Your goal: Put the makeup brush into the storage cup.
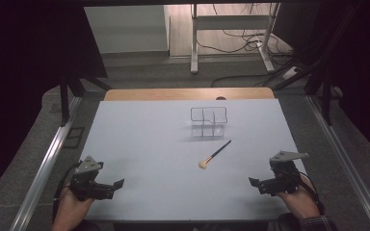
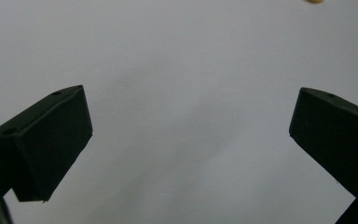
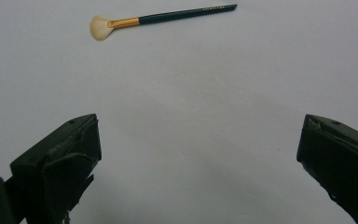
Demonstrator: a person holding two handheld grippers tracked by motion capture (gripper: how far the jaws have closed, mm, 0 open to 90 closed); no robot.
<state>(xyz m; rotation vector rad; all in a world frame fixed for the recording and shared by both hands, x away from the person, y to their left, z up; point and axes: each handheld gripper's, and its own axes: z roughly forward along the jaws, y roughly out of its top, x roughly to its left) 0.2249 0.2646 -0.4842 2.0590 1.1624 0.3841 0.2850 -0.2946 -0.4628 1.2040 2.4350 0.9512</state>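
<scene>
The brush (image 1: 215, 154) lies flat on the desk (image 1: 139, 144) just in front of the clear organizer (image 1: 208, 121), handle slanting toward it, nearer the right gripper (image 1: 262, 185) than the left gripper (image 1: 112, 186), both with jaws wide and empty

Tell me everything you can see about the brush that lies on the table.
The brush is a slim makeup-type brush with a pale cream fan of bristles, a gold-coloured ferrule and a long dark handle that tapers to a point. It lies flat on the white table, bristles toward the person, handle pointing away and to the right, toward the clear divided holder but apart from it. Nothing touches it; both grippers are away from it, the right gripper nearer.
</scene>
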